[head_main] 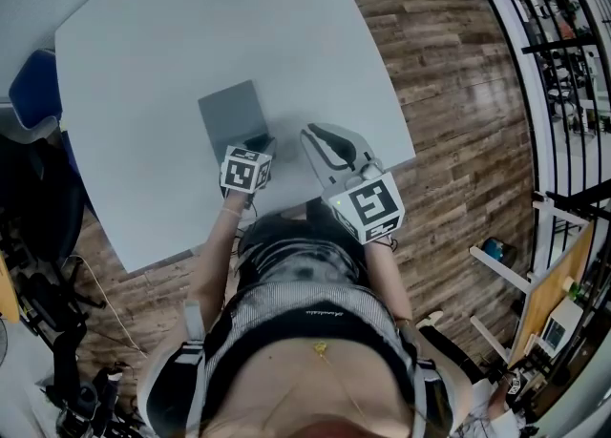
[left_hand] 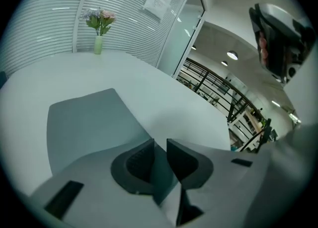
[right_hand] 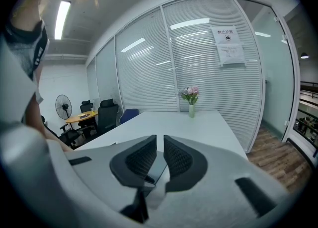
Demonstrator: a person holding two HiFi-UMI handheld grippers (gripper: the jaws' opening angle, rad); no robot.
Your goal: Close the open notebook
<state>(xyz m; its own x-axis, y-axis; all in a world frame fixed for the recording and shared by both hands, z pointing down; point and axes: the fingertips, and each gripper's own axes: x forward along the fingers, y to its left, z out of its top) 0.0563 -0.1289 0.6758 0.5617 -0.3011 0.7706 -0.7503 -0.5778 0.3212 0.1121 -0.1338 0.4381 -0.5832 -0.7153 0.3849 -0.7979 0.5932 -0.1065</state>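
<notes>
We see the notebook point(head_main: 232, 114) lying flat on the white table point(head_main: 143, 35), toward the near side and just left of the person's middle. It shows 1 plain grey face upward. Its long axis runs away from us, and the far end leans a little to the left. We cannot tell which edge is the spine.

Our left gripper point(head_main: 260, 147) sits over the notebook's near right corner. In the left gripper view its 2 jaws stand close together with only a narrow slit between them. The grey corner shows through that slit as a flat surface beneath the left gripper point(left_hand: 160, 160), not as a sheet pinched edge-on, so the jaws hold nothing.

Our right gripper point(head_main: 329, 143) is to the right of the notebook and apart from it, near the table's front edge. It points across the table toward the glass wall point(right_hand: 208, 68). In the right gripper view its jaws are nearly together, the slit is even thinner, and nothing is caught in it point(right_hand: 159, 155).

A small vase point(left_hand: 99, 43) of flowers stands at the far edge of the table, well apart from the notebook. A blue chair point(head_main: 36, 93) sits off the table's left side, and a black railing point(head_main: 563, 64) runs along the wood floor point(head_main: 449, 93) at the right.
</notes>
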